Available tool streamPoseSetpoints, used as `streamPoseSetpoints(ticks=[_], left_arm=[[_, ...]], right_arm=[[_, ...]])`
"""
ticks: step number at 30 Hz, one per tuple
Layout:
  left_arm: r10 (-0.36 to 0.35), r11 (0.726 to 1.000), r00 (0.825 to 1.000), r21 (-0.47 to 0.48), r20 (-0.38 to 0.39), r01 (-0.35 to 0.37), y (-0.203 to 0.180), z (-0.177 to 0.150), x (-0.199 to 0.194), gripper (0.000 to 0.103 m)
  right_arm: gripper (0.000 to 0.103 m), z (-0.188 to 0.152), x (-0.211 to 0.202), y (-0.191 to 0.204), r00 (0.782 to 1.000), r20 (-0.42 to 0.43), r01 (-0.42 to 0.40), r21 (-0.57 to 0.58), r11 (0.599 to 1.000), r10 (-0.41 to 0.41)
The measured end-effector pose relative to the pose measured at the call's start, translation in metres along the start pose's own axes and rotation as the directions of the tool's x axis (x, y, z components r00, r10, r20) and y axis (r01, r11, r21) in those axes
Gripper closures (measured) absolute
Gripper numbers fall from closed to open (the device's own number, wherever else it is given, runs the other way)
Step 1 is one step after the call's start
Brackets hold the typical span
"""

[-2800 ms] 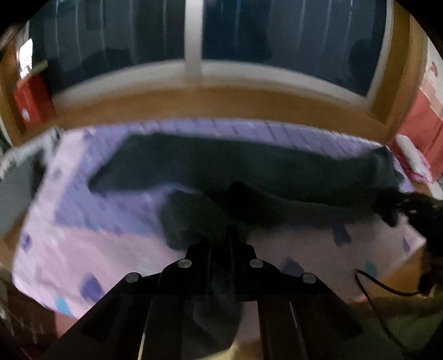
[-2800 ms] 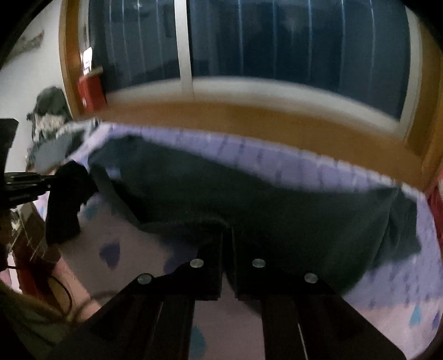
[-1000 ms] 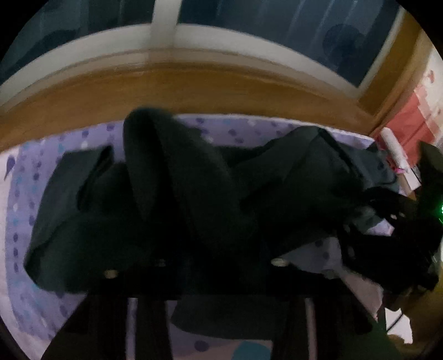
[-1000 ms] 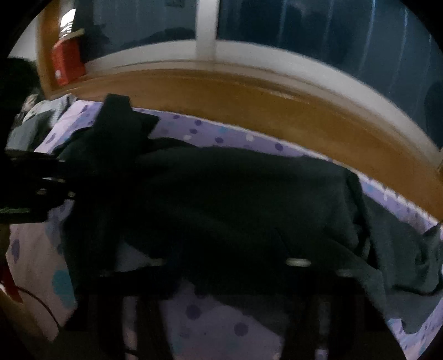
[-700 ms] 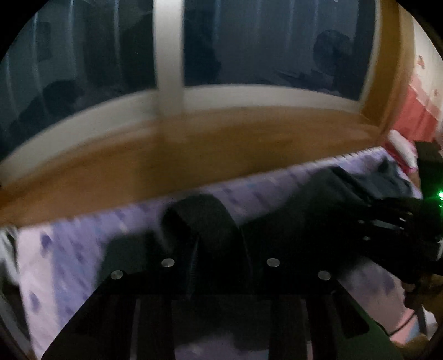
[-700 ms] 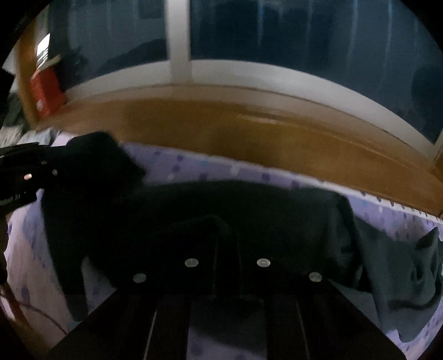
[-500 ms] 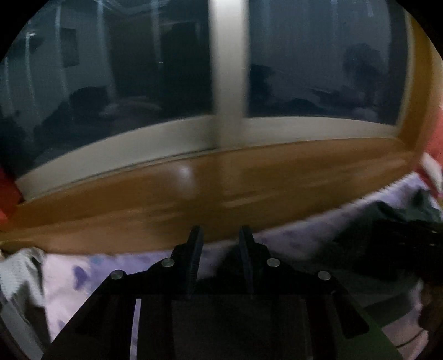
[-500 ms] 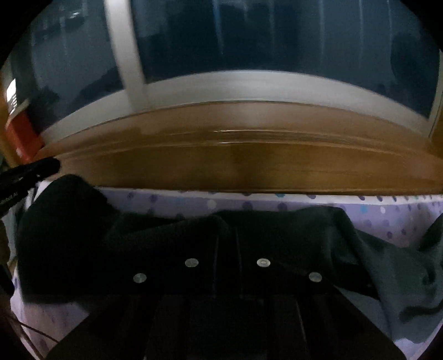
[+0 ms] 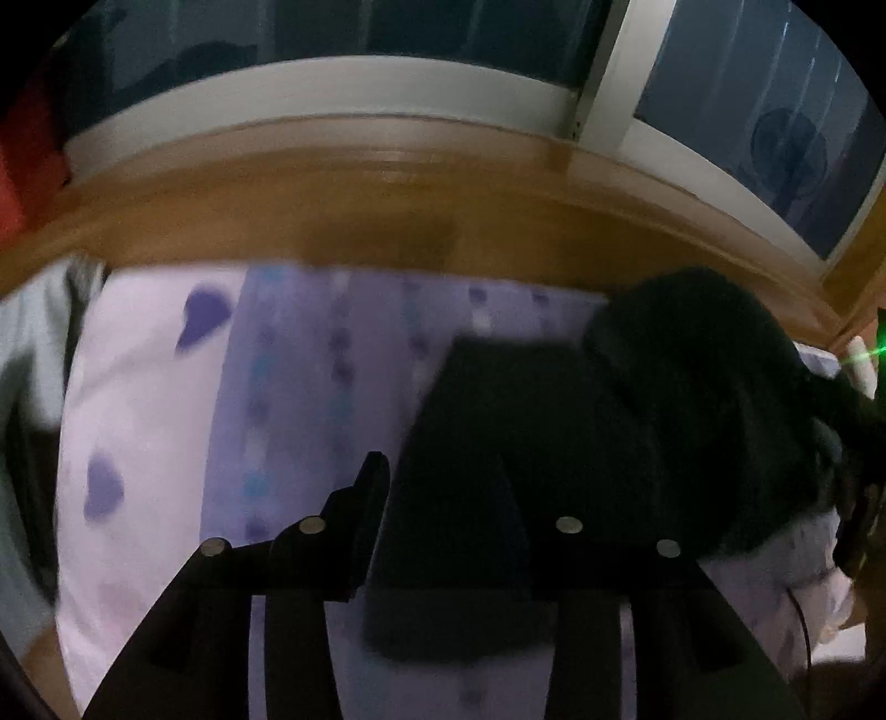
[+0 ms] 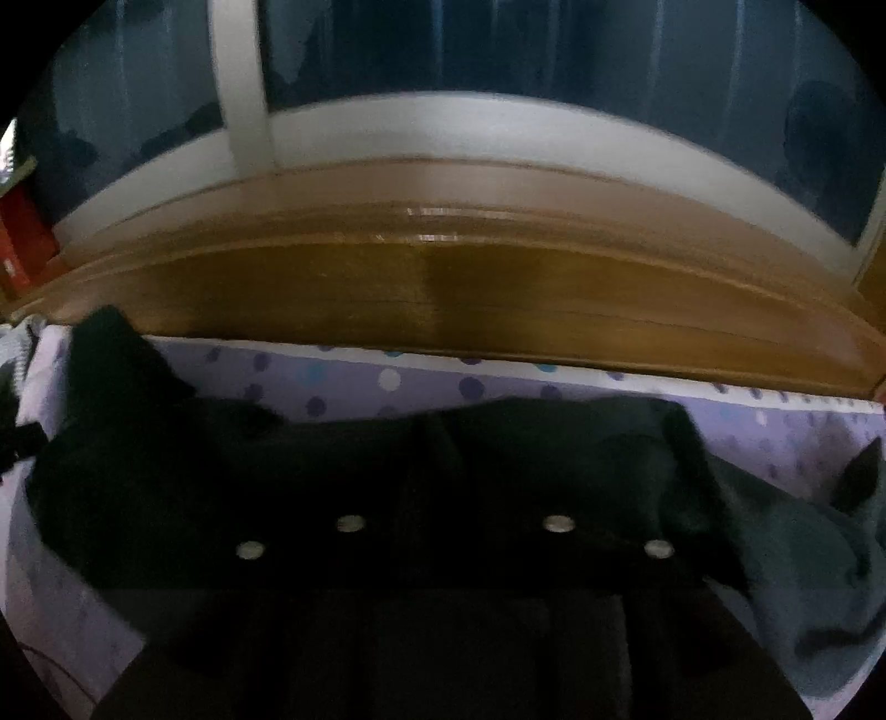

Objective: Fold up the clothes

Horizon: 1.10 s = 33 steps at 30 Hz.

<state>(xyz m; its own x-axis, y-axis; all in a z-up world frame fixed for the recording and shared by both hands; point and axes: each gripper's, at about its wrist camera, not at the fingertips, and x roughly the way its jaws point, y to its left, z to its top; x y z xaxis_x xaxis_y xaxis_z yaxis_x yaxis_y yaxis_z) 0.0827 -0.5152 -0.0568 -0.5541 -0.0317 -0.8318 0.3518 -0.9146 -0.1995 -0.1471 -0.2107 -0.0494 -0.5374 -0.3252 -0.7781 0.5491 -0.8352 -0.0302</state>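
Left wrist view: the left gripper [image 9: 443,498] points down at a bed; its jaws are opening, the left finger [image 9: 370,498] standing clear against the lilac sheet [image 9: 310,387], the right finger lost against dark cloth; the dark garment [image 9: 609,443] lies between and ahead of the fingers and spreads off to the right of the tool, bunched into a hump at its far right end; whether the pads touch the cloth I cannot tell, though the visible finger stands just beside its edge; a paler pink sheet with purple hearts [image 9: 138,443] runs along the left; beyond the tool a wooden ledge [image 9: 387,221] and a dark window [image 9: 387,33]; at the right edge a green light [image 9: 864,354] glows.

Right wrist view: the right gripper [image 10: 448,487] has its jaws opening too; both fingers are swallowed by the same dark garment [image 10: 332,471], which lies across and under them, stretching left and right of the tool; a grip cannot be made out; a grey-blue cloth [image 10: 803,554] is crumpled to the right, touching the dark one; spotted lilac sheet [image 10: 387,382] shows just ahead, then the wooden ledge [image 10: 443,288] and window [image 10: 498,50]; 1 red box [image 10: 22,238] sits far left.
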Motion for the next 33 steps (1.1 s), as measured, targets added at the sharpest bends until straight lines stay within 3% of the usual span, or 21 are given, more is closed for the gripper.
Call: streamPoseSetpoints(ticks=[3,6,13,16,21,26,29,30,31,33], left_arm=[[-0.016,1.0,1.0,-0.017,-0.004,0.016,0.004,-0.022,-0.012,0.062],[-0.014,0.999,1.0,-0.031,-0.001,0.014,0.01,-0.033,-0.016,0.061],[0.006,0.998,1.0,-0.056,0.016,-0.005,0.012,-0.036,-0.019,0.059],[0.057,0.998,0.998,-0.039,0.022,-0.057,0.009,-0.031,-0.019,0.053],[0.111,0.994,0.994,0.021,0.013,-0.111,-0.004,-0.026,-0.009,0.053],[0.041,0.997,0.998,0.063,-0.04,-0.039,-0.019,-0.024,0.017,0.053],[0.058,0.996,0.998,0.066,-0.008,-0.057,-0.025,-0.019,0.023,0.052],[0.06,0.996,0.998,0.061,-0.005,-0.06,-0.027,-0.016,0.024,0.058],[0.049,0.998,0.999,0.048,-0.002,-0.049,-0.026,-0.014,0.023,0.073],[0.02,1.0,1.0,0.017,0.002,-0.02,-0.024,-0.009,0.019,0.085]], right_arm=[[0.053,-0.026,-0.035,0.006,0.999,0.033,0.015,-0.072,0.997,-0.013],[0.05,-0.054,-0.067,0.013,0.998,0.052,0.034,-0.158,0.987,-0.026],[0.05,-0.11,-0.066,0.049,0.999,-0.023,0.019,-0.349,0.937,-0.028],[0.05,-0.112,-0.061,0.065,1.0,0.003,0.019,-0.395,0.919,-0.019],[0.05,-0.107,-0.046,0.087,0.997,0.042,0.071,-0.459,0.886,-0.058],[0.05,-0.098,-0.038,0.084,0.999,0.044,0.039,-0.416,0.909,-0.023],[0.05,-0.089,-0.032,0.079,1.0,0.027,-0.001,-0.346,0.938,0.011],[0.05,-0.085,-0.029,0.076,1.0,0.018,-0.017,-0.315,0.949,0.024],[0.051,-0.082,-0.027,0.073,0.999,0.007,-0.035,-0.286,0.958,0.039],[0.073,-0.074,-0.02,0.067,0.996,-0.021,-0.091,-0.225,0.97,0.089]])
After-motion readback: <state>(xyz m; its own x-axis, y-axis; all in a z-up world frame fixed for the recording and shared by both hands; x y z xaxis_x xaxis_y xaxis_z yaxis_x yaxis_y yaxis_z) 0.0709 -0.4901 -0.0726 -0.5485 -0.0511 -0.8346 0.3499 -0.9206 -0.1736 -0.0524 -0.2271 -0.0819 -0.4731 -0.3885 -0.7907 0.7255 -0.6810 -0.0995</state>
